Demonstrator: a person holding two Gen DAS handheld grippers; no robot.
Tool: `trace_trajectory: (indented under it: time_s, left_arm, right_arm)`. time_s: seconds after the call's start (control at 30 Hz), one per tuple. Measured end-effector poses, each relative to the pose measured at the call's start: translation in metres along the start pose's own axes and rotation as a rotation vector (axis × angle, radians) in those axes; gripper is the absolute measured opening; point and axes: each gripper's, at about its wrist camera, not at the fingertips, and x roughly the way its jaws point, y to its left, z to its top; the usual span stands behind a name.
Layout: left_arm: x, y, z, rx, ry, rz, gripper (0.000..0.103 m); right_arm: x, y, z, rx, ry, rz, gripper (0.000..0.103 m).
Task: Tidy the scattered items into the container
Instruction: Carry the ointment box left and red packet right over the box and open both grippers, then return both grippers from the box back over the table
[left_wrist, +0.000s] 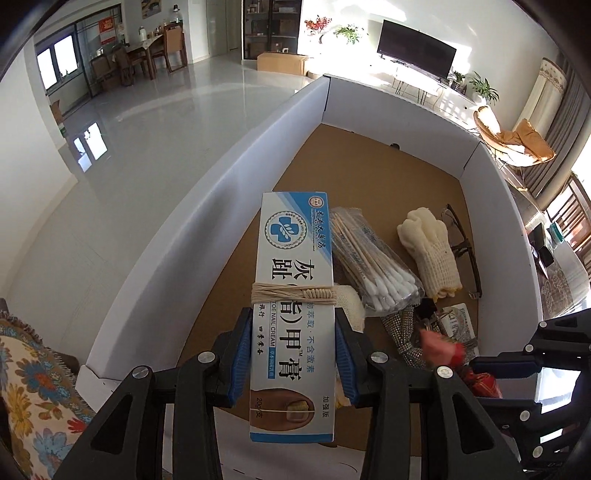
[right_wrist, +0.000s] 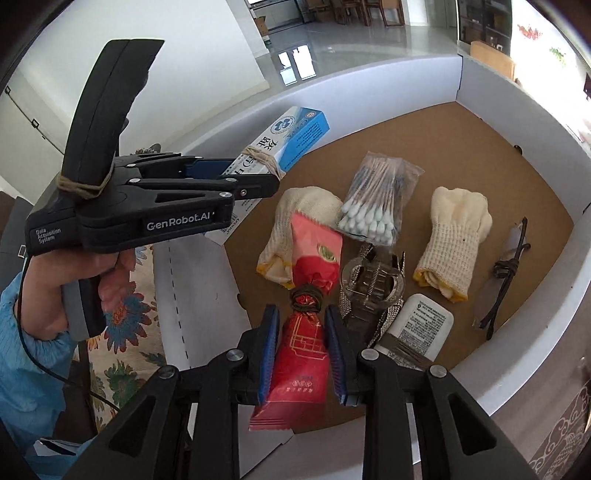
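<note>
Red packet (right_wrist: 301, 354) between right tongs (right_wrist: 301, 354) shows only blurred leftward.

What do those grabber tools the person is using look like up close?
Each hand-held gripper is black plastic with silver screws and blue ribbed pads on two fingers. The left hand-held gripper has a pistol-style grey and black handle, white "GenRobot.AI" lettering, twine wound round its upright back part and a thin black cable. The person wears a light blue sleeve.
</note>
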Motion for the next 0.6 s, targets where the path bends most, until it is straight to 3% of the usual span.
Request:
trace_trajectory:
  time_s: [0.07,0.1,0.23,0.33,0.43,0.5,0.6]
  left_arm:
    - [-0.002,0.001,0.0,-0.009,-0.009,0.018,0.062]
    - [-0.005,0.003,0.0,-0.019,-0.023,0.02,0.065]
    - [-0.023,-0.002,0.0,-0.045,-0.071,0.013,0.066]
    - [-0.043,-0.025,0.002,-0.012,-0.125,0.005,0.066]
    - [-0.067,-0.064,0.003,0.046,-0.181,-0.037,0.067]
    - [-0.082,-0.098,0.002,0.098,-0.21,-0.078,0.069]
    - [-0.099,-0.155,-0.01,0.178,-0.238,-0.15,0.084]
  right_arm:
    - [-0.003,-0.006,0.0,0.018,-0.009,0.017,0.039]
    - [-0.007,-0.008,-0.001,0.018,-0.02,0.018,0.04]
    - [-0.032,-0.023,-0.004,0.05,-0.09,0.02,0.046]
    - [-0.06,-0.048,-0.013,0.109,-0.172,-0.009,0.059]
    - [-0.089,-0.081,-0.04,0.159,-0.254,-0.105,0.073]
    - [-0.104,-0.106,-0.068,0.189,-0.301,-0.209,0.076]
    - [-0.119,-0.151,-0.132,0.287,-0.358,-0.356,0.078]
